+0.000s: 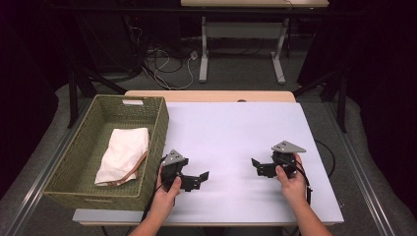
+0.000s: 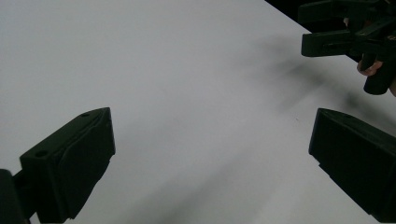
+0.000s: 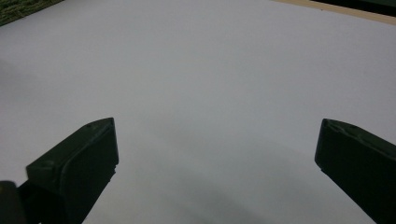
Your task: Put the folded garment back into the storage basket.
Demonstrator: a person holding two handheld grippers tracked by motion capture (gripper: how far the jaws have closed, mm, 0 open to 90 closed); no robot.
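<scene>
Cloth (image 1: 123, 155) lies in the basket (image 1: 157, 128), just left of the left tongs (image 1: 196, 179); both tongs spread, right tongs (image 1: 259, 167) well apart.

The right gripper (image 3: 215, 168) looks down along its own two black jaws, which rise from the bottom corners and stand far apart from each other, with nothing between them. Under them lies the white table top (image 3: 205, 79), plain and smooth, and a soft grey shadow falls on it near the bottom, between the jaws. In the top left corner I see a small piece of the green woven basket (image 3: 18, 8), just at the edge of the white surface. Along the top right corner runs a thin strip of light wood (image 3: 345, 10), the far border of the table.
</scene>
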